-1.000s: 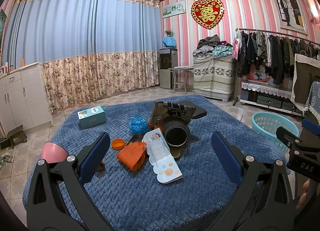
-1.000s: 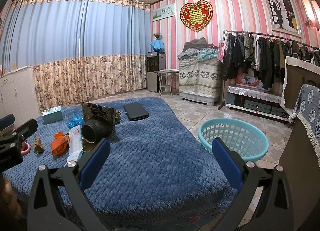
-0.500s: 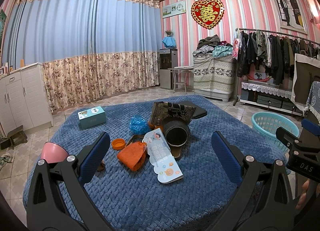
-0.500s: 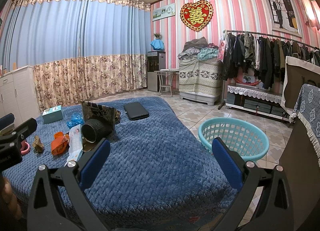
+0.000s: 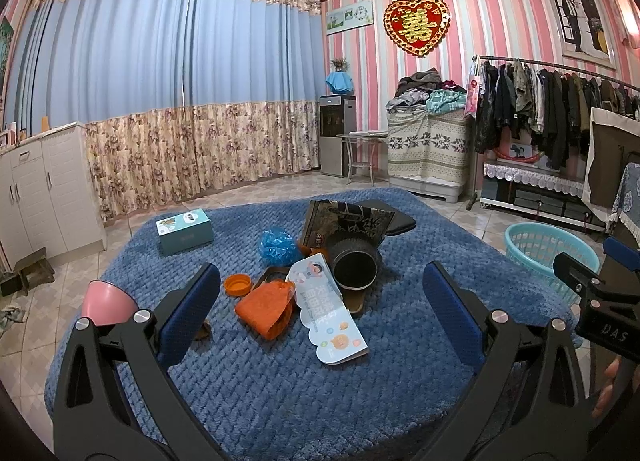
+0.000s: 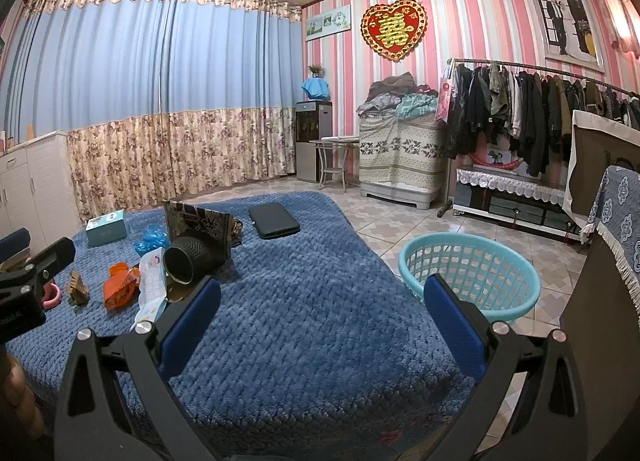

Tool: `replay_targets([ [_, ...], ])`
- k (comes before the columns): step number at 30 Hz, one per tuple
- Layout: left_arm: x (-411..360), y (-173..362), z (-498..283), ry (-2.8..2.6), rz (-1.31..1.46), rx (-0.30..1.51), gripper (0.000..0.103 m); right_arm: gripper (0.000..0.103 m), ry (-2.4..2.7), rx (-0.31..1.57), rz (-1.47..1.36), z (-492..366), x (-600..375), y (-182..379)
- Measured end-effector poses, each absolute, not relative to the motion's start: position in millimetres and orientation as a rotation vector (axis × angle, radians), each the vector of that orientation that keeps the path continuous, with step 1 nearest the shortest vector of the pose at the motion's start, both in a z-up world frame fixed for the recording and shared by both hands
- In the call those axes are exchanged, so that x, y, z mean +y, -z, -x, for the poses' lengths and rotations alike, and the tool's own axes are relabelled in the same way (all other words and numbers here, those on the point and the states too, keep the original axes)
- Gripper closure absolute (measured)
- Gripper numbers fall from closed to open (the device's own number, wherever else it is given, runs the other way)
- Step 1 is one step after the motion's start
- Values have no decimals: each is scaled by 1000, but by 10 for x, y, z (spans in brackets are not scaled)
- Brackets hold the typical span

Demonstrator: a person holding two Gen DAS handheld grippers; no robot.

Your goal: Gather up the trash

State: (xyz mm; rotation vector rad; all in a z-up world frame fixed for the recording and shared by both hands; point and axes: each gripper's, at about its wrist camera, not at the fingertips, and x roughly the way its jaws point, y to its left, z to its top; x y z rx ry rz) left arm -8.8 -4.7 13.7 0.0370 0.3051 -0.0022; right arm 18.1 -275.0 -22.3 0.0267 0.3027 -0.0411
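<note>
While trash (image 5: 264, 307) litters blue blanket (image 5: 280, 389), both jaws agape, empty

From my right gripper (image 6: 322, 301) I saw its blue pads spread wide and empty above the near part of the blue blanket (image 6: 304, 325). Toward the blanket's left edge lay an orange wrapper (image 6: 120, 290), a printed leaflet (image 6: 151, 286) and a black cup (image 6: 191, 259) on its side. The turquoise basket (image 6: 468, 273) stood on the tiled floor (image 6: 404, 221) beside the blanket's right edge.
</note>
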Motion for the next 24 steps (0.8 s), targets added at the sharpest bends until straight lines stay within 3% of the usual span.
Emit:
replay_targets([
  [24,182,133,-130,-15,-32,325,5,4,58,336,-15,-275,-2680,391],
])
